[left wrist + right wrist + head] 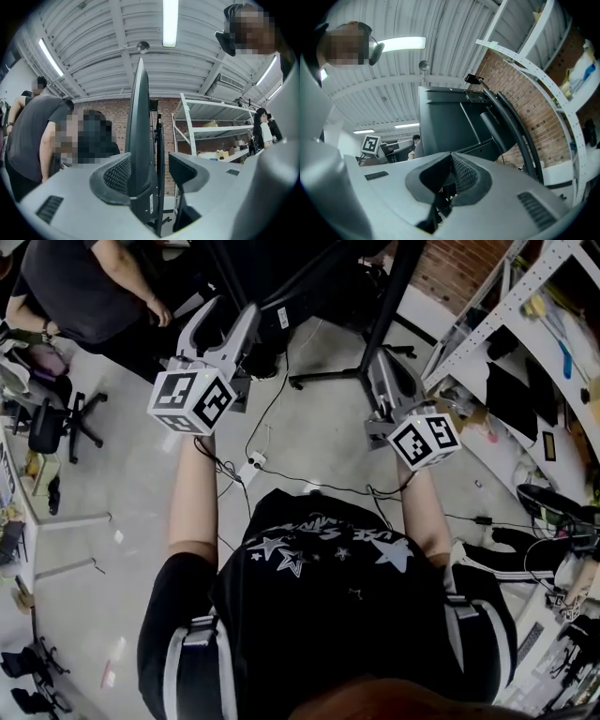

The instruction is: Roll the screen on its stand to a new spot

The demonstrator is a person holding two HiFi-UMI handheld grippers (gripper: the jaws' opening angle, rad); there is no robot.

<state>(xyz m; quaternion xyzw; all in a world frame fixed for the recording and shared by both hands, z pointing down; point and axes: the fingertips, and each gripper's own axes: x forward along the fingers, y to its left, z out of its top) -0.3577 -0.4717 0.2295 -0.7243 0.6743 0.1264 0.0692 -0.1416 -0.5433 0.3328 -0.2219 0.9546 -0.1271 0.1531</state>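
The dark screen (281, 263) hangs on a black wheeled stand (330, 379) at the top of the head view. My left gripper (230, 317) reaches up to the screen's left edge. In the left gripper view the screen (139, 140) stands edge-on between the spread jaws of my left gripper (152, 171), against the left pad (117, 174) and apart from the right one. My right gripper (389, 371) sits by the stand's slanted pole (386, 320). Seen from the right gripper view, my right gripper (451, 171) has its pads together below the screen's back (445, 122); I cannot tell whether anything is pinched.
A seated person (84, 287) and an office chair (52, 423) are at the upper left. White shelving (497, 324) full of items runs along the right. Cables and a power strip (251, 465) lie on the floor in front of the stand's legs.
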